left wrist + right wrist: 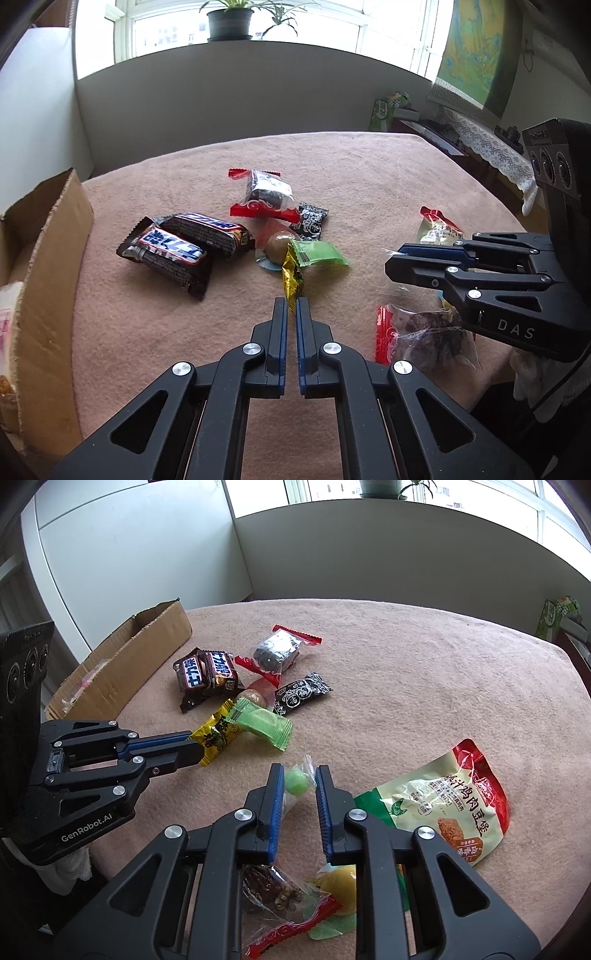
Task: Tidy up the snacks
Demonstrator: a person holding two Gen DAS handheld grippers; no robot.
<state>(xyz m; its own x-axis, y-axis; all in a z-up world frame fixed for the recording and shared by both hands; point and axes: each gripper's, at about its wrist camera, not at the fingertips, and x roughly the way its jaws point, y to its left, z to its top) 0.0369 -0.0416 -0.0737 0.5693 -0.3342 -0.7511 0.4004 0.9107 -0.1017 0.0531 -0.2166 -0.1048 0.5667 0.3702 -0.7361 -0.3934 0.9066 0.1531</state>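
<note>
My left gripper (291, 302) is shut on the tail of a yellow-wrapped candy (291, 275) that lies on the pink cloth. In the right wrist view that left gripper (195, 747) pinches the yellow-wrapped candy (218, 734) from the left. My right gripper (300, 775) is shut on a small green ball candy (296, 783) in a clear wrapper. From the left wrist view the right gripper (393, 260) comes in from the right, with clear wrapper showing at its tips. A cardboard box (48, 258) (122, 657) stands open at the left.
Two chocolate bars (177, 247), a red-ended clear pack (264, 192), a black packet (312, 221), a green packet (319, 253) and a brown ball candy (279, 245) lie mid-table. A large pouch (443, 801), a dried-fruit packet (273, 886) and a yellow ball candy (341, 882) lie near the right gripper.
</note>
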